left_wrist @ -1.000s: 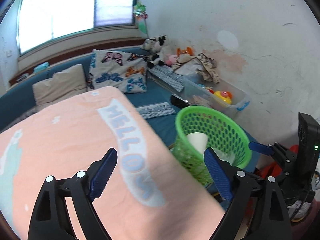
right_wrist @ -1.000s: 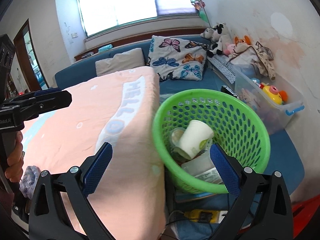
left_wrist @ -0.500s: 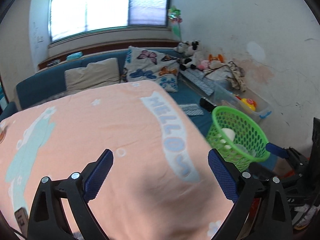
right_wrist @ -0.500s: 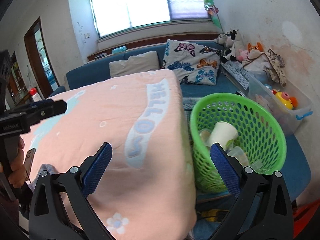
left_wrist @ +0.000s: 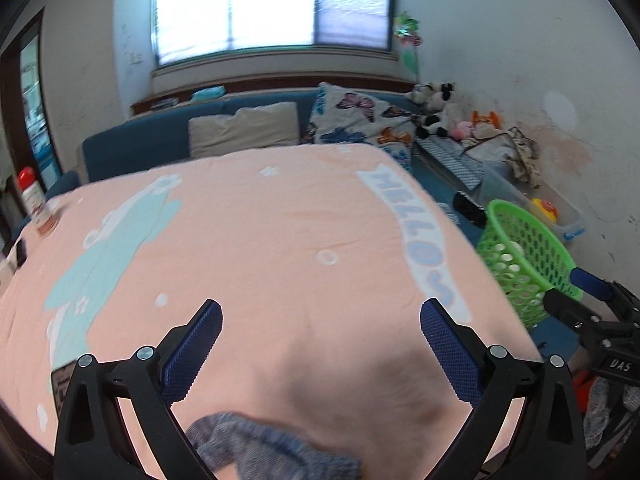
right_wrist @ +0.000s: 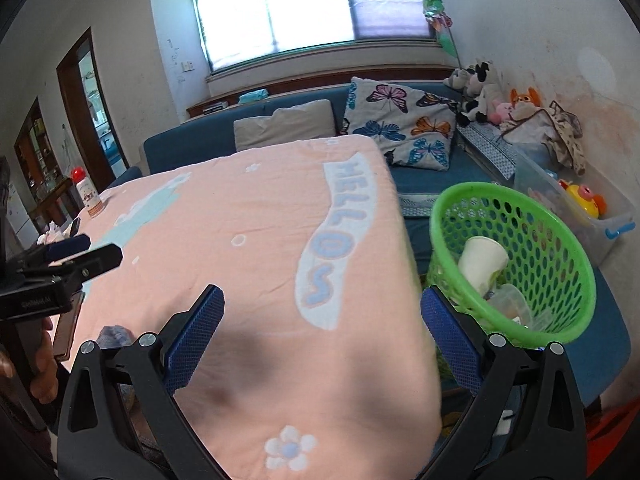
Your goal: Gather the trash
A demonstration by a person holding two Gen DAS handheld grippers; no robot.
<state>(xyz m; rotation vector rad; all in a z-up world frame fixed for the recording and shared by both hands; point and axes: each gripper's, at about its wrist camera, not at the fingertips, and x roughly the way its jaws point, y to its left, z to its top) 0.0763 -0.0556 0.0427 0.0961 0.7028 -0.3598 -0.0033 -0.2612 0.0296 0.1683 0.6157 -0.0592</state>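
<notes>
left claw (left_wrist: 320,344) opening, swung off basket (left_wrist: 528,256)

The blanket (right_wrist: 256,240) is soft, fuzzy pink cloth. The basket (right_wrist: 560,248) is shiny green plastic full of holes. The cup (right_wrist: 482,260) inside looks like smooth white paper. The pads (left_wrist: 192,352) are bumpy blue rubber.

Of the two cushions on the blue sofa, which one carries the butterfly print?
The butterfly cushion, nearer the stuffed toys; the other, the beige cushion, is plain.
</notes>
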